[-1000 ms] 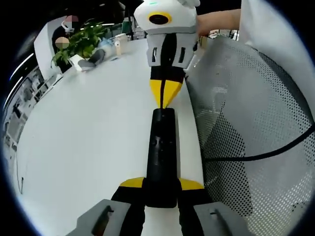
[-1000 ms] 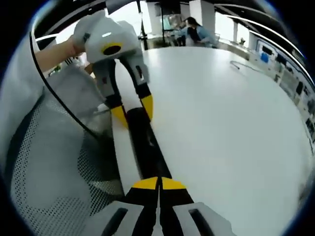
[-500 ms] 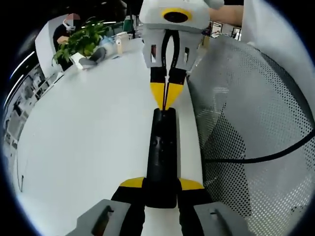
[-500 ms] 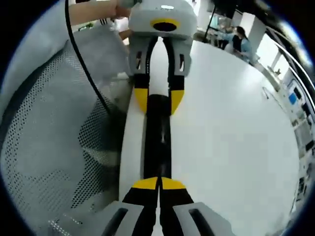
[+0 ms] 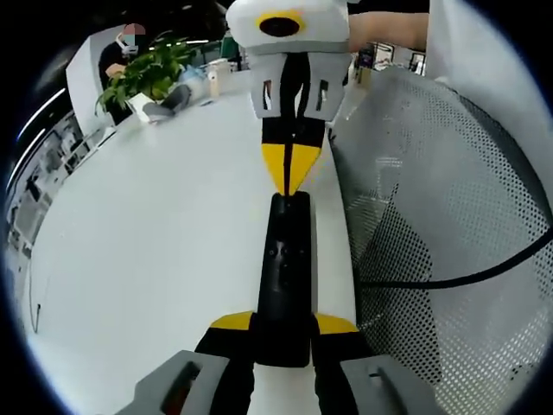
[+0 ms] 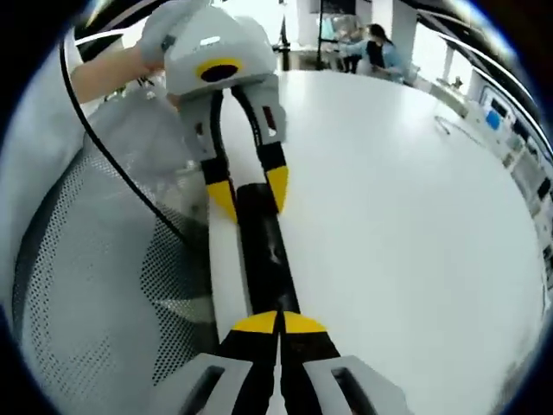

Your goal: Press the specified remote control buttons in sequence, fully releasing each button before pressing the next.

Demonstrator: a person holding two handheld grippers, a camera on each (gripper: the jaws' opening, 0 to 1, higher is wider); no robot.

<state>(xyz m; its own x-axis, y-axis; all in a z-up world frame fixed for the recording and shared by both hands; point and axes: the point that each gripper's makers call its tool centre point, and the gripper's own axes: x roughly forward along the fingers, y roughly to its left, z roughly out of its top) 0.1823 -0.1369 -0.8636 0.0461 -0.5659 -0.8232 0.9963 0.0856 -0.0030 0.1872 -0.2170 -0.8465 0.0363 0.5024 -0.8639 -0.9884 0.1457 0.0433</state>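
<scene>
— Black plastic, long and slim: that's the remote control (image 5: 285, 277), lying on the white table (image 5: 147, 251) close to its edge, running up the middle of the left gripper view.

— Who has hold of it?

— The left gripper (image 5: 283, 325). Its yellow-tipped jaws sit at the bottom centre of that view, one on each side of the remote's near end, closed against it. In the right gripper view the same pair comes down from the upper left and straddles the remote's far end (image 6: 259, 251).

— And the other claw?

— The right gripper (image 6: 278, 323) has its two yellow tips pressed together with no gap, holding nothing. In the left gripper view it hangs from the top centre, the closed point (image 5: 290, 173) right at the remote's far end. Whether it's actually touching a button I can't tell.

— So how far along are they?

— Hard to call. The remote is steadied and the pointed tip is poised to poke, so I'd say they're in the pressing part. Which buttons are done, nothing here shows; no screen or indicator is in sight.

— Anything else about?

— A mesh chair back (image 5: 441, 216) on the right of the left gripper view, and a potted plant (image 5: 143, 78) at the upper left.
</scene>
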